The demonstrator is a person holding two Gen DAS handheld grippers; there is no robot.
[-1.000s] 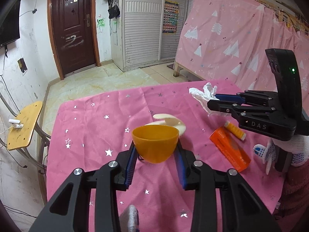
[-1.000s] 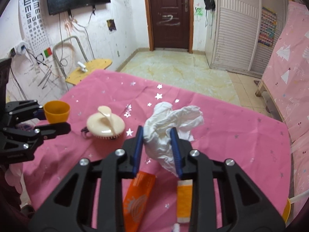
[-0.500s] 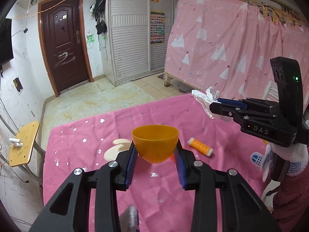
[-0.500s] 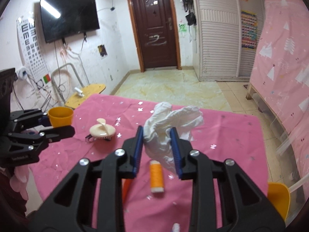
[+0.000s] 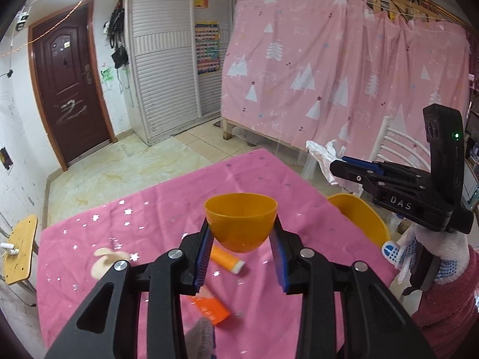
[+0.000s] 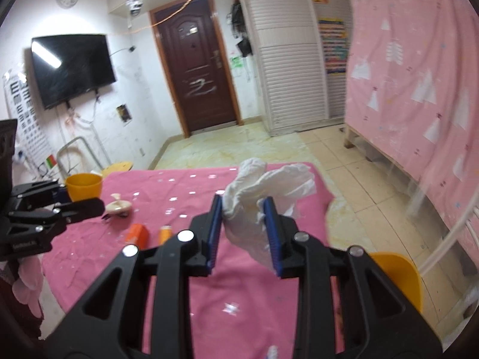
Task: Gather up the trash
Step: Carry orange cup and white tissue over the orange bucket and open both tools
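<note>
My left gripper (image 5: 241,236) is shut on an orange cup (image 5: 240,220) and holds it upright above the pink table (image 5: 119,239). My right gripper (image 6: 244,215) is shut on a crumpled white tissue (image 6: 263,191), high above the table's right part. In the left wrist view the right gripper (image 5: 344,163) with the tissue (image 5: 324,152) is at the right, over a yellow bin (image 5: 359,218). In the right wrist view the left gripper (image 6: 74,202) with the cup (image 6: 83,186) is at the left.
On the pink cloth lie an orange thread spool (image 5: 227,260), an orange box (image 5: 211,311) and a cream brush (image 5: 106,261). The yellow bin (image 6: 398,275) stands beside the table's right edge. A wooden stool (image 5: 21,248) stands at the left. A pink curtain (image 5: 344,74) hangs behind.
Both grippers have risen and swung to the right with their loads. The table looks lower and farther, and the yellow bin has come into view.
</note>
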